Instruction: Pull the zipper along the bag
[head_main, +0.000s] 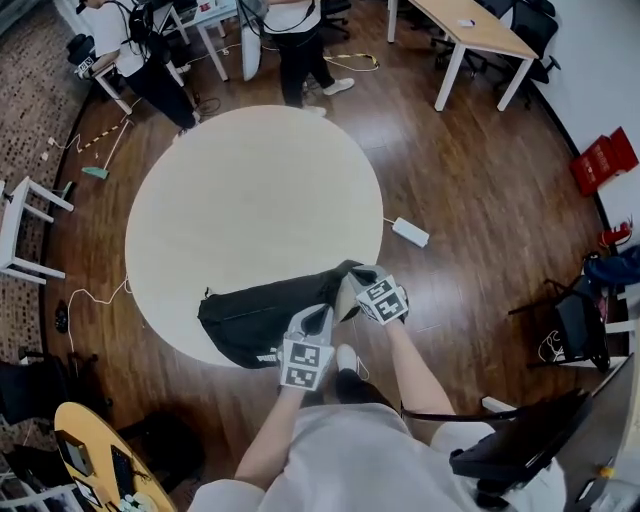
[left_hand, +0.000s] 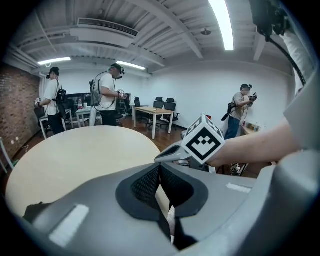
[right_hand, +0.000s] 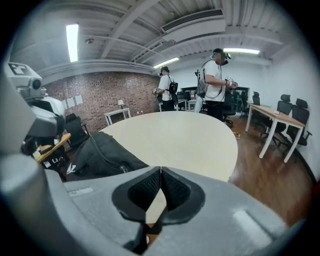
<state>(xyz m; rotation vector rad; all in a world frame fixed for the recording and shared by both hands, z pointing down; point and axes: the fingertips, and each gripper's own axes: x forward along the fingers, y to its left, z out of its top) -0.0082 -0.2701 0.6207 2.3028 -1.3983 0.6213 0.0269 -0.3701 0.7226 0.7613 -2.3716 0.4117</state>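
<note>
With the left gripper (left_hand: 159, 169) and right gripper (right_hand: 160, 171) both closed on nothing beside the black bag (head_main: 260, 315), the zipper pull is judged not yet begun.

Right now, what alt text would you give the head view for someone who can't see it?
Seen from above, a person holds a left gripper and a right gripper beside the right end of a black bag, which lies at the near edge of a round pale table. Other people stand beyond it.
</note>
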